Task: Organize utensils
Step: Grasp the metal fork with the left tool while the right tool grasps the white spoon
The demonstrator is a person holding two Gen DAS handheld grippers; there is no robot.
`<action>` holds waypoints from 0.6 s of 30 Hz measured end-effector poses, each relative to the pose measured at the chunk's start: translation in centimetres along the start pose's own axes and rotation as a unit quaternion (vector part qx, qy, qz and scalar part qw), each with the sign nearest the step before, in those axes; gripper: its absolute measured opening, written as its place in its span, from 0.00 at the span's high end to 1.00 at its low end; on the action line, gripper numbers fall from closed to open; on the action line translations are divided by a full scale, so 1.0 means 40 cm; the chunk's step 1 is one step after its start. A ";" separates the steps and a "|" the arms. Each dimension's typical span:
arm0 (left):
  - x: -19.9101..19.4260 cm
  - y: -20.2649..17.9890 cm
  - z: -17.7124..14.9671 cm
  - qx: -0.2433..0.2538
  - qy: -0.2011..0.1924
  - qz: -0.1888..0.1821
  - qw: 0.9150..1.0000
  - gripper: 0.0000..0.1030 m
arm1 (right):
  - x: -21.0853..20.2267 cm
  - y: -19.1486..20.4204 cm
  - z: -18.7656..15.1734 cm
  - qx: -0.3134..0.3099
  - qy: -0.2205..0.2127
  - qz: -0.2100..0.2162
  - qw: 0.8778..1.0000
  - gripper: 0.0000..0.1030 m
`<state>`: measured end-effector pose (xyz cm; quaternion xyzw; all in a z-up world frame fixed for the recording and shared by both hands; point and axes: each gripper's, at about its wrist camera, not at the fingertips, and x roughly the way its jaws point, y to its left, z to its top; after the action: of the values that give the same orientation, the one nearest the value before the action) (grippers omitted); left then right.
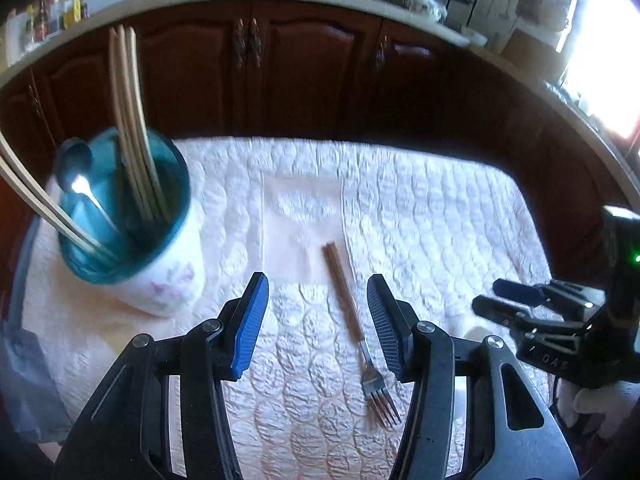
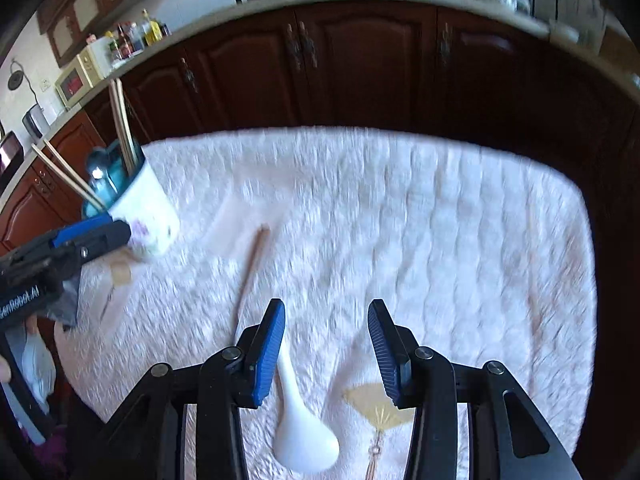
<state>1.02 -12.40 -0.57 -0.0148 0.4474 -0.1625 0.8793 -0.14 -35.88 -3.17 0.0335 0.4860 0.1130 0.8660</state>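
Left finger (image 2: 264, 356) hides the white spoon (image 2: 306, 448) handle.

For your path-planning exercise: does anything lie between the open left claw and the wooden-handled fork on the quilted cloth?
Nothing visible does. The left claw hangs open above the wooden-handled metal fork, with only bare white quilted cloth around it.

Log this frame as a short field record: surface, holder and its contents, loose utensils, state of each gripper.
surface: white quilted cloth
holder: white cup with teal inside, upright, far left
in holder: pale chopsticks, metal spoon
loose: wooden-handled fork; white ceramic spoon
left gripper: open, empty, over the fork
right gripper: open, empty, over the white spoon
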 end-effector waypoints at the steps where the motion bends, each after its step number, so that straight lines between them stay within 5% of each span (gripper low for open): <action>1: 0.014 0.001 -0.002 -0.003 0.007 -0.002 1.000 0.51 | 0.014 -0.004 -0.007 0.002 0.008 0.008 1.000 0.60; 11: 0.094 0.008 -0.022 -0.006 0.041 0.003 0.999 0.51 | 0.194 0.061 -0.045 -0.028 0.081 0.051 0.995 0.70; 15: 0.141 0.000 -0.015 -0.006 0.055 0.002 0.998 0.51 | 0.228 0.079 -0.047 -0.038 0.089 0.057 0.994 0.86; 18: 0.186 -0.013 -0.004 -0.007 0.070 -0.001 0.998 0.51 | 0.231 0.072 -0.043 -0.033 0.087 0.061 0.994 0.88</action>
<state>4.84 -15.09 -6.40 -0.0101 0.5088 -0.1610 0.8457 2.54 -31.08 -11.30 0.0245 0.5527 0.1839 0.8125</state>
